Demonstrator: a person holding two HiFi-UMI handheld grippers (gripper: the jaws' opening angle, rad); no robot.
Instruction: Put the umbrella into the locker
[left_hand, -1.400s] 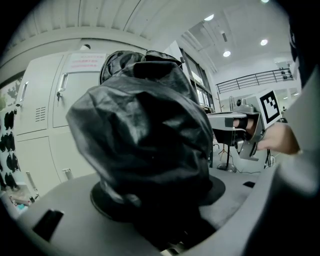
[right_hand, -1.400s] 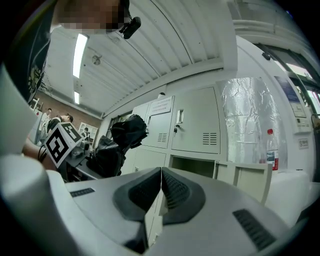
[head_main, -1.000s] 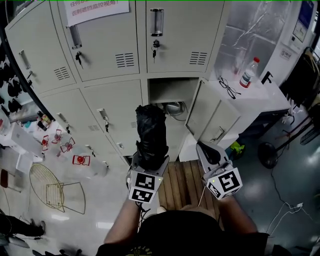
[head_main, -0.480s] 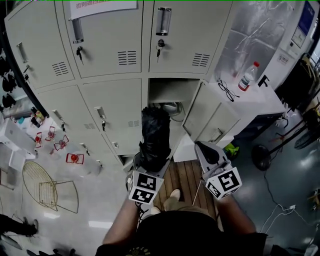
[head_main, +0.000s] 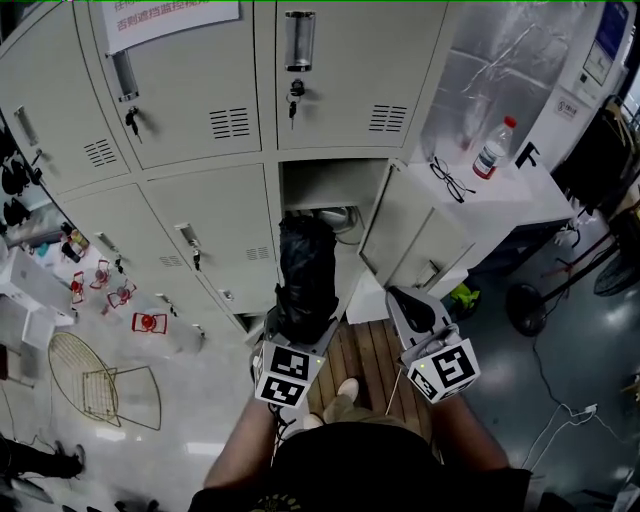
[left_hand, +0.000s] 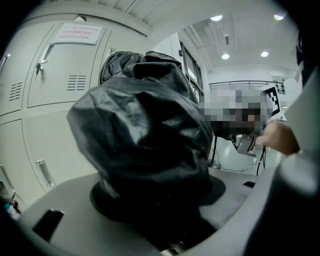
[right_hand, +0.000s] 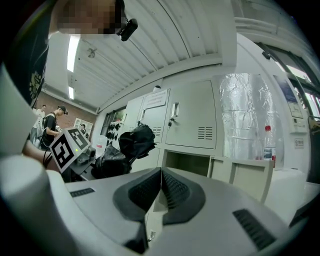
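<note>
Left tool (head_main: 300, 322) clamped on the black umbrella (head_main: 305, 265), which points toward the lockers. Right tool (head_main: 418, 312) beside it, jaws pressed together, empty. Open locker (head_main: 330, 185) just beyond the umbrella's far end; umbrella not inside yet.

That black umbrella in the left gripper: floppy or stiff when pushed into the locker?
Probably soft outside: the umbrella fabric looks crumpled and baggy. It juts straight out of the left gripper unsupported, so it is likely stiff inside.
</note>
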